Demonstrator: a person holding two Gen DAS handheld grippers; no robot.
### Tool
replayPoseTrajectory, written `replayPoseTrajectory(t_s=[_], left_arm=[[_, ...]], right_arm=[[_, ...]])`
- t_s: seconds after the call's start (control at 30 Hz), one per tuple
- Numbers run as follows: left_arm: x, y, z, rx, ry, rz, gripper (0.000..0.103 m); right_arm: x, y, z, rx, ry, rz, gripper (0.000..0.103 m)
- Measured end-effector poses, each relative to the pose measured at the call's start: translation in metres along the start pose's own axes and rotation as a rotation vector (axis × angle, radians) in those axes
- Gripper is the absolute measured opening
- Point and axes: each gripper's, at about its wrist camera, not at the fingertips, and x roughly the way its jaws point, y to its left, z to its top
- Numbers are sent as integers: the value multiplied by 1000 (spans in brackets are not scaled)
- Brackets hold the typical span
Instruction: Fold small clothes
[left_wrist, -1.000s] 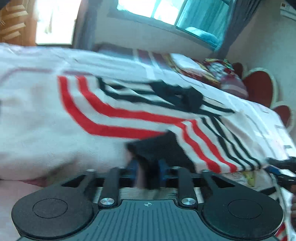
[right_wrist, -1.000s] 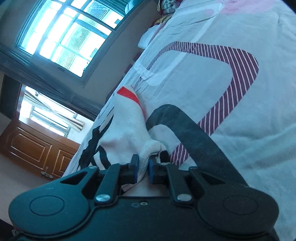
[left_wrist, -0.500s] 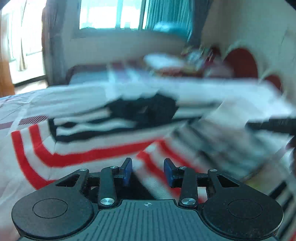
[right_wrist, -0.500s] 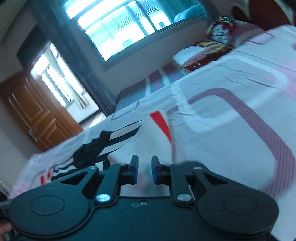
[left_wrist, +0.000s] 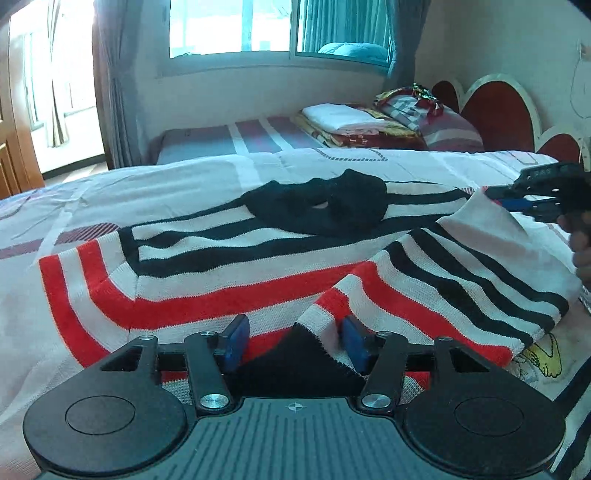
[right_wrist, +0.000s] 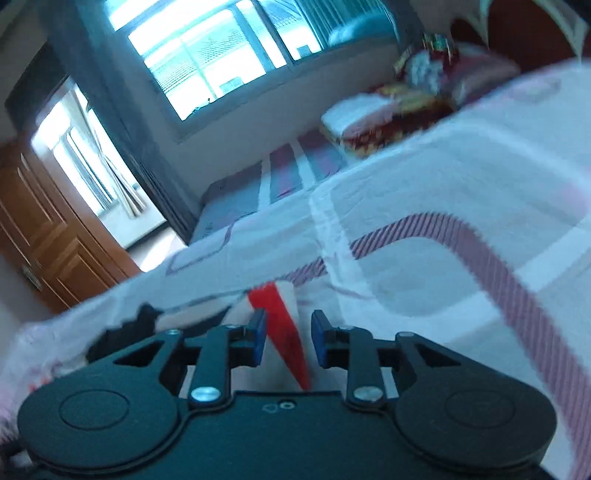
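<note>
The striped sweater (left_wrist: 280, 266) lies spread on the bed (left_wrist: 184, 177) just ahead of the left gripper (left_wrist: 291, 341) — fingers parted, a folded flap's edge between them — while the right gripper (right_wrist: 288, 341) hangs open over its red-striped corner.

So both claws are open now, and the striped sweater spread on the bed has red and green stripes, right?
Not quite: the sweater's stripes are red and black, not green, as the left wrist view shows. The rest holds: the left claw and right claw both stand open, and the sweater lies on the bed.
</note>
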Motion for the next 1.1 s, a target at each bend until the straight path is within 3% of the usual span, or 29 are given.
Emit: replayPoseTrajectory(t_s=[0.03, 0.1, 0.17, 0.3, 0.37, 0.47, 0.57, 0.67, 0.7, 0.77, 0.83, 0.93, 1.0, 1.1], left_arm=[[0, 2, 0, -3, -1, 3, 55], [0, 3, -1, -3, 0, 7, 56], [0, 3, -1, -6, 2, 7, 56], [-18, 1, 3, -2, -45, 29, 57], [-29, -5, 4, 3, -73, 0, 57], [-31, -18, 0, 43, -61, -44, 57], [-16, -24, -12, 61, 14, -26, 57], [-25, -25, -11, 39, -2, -8, 59], [-32, -26, -10, 42, -24, -6, 59], [-44, -29, -12, 35, -64, -30, 59], [-33, -35, -19, 48, 24, -31, 62], [-35, -32, -26, 12, 3, -15, 66], [-57, -28, -30, -15, -32, 1, 66], [-88, -4, -52, -88, -64, 24, 67]], right_arm=[[5, 0, 2, -14, 13, -12, 16], [13, 0, 0, -82, 27, -126, 10], [13, -2, -1, -72, 32, -109, 11], [-8, 15, 1, -158, 19, -191, 17], [-34, 24, -6, -205, 18, -122, 19], [-66, 40, -36, -331, 55, -80, 23], [-84, 49, -70, -443, 90, -120, 20], [-95, 48, -101, -580, 73, -174, 22], [-101, 51, -103, -575, 61, -182, 26], [-118, 60, -102, -550, 15, -154, 22], [-128, 68, -105, -541, -15, -109, 23], [-103, 67, -122, -567, 90, -169, 22], [-108, 78, -123, -583, 73, -201, 24], [-135, 90, -118, -521, -10, -107, 25]])
